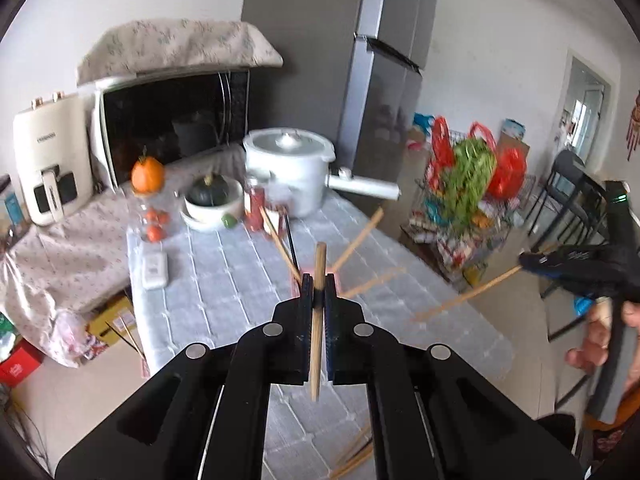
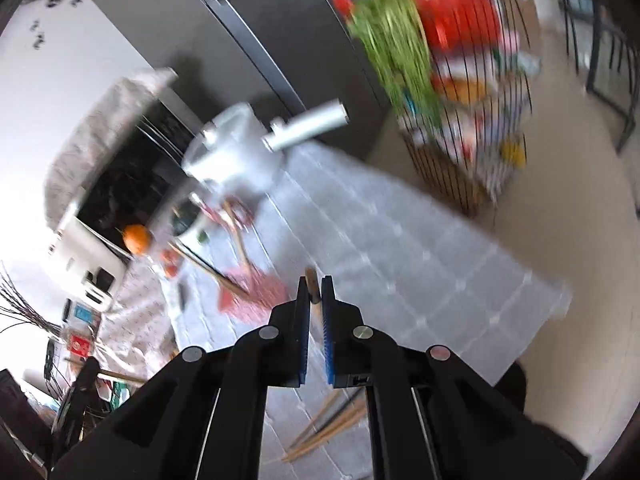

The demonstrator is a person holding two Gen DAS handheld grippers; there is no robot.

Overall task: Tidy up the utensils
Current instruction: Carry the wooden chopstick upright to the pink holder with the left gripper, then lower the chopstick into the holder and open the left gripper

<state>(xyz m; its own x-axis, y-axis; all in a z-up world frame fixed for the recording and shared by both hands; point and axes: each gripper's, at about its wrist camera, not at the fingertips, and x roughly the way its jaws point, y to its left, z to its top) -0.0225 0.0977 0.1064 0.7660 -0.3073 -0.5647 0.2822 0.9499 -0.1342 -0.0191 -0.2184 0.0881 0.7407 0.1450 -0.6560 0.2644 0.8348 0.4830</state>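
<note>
Bench (image 1: 224,280) under a pale checked cloth, in a kitchen; white pot (image 1: 286,168) and fridge (image 1: 320,60) at 12 o'clock, wire basket (image 1: 460,200) on the floor at 2 o'clock. Left claw (image 1: 319,292) clamped on one upright wooden chopstick (image 1: 318,320). Right claw (image 2: 316,292) nearly closed, pinching a chopstick end (image 2: 312,284). Loose chopsticks (image 2: 328,432) lie on the bench at 6 o'clock.

No text can be read with confidence. The cream air fryer (image 1: 47,164) carries a small dark brand line across its front, too blurred to make out. The red box (image 2: 79,345) bears a white emblem, illegible.
</note>
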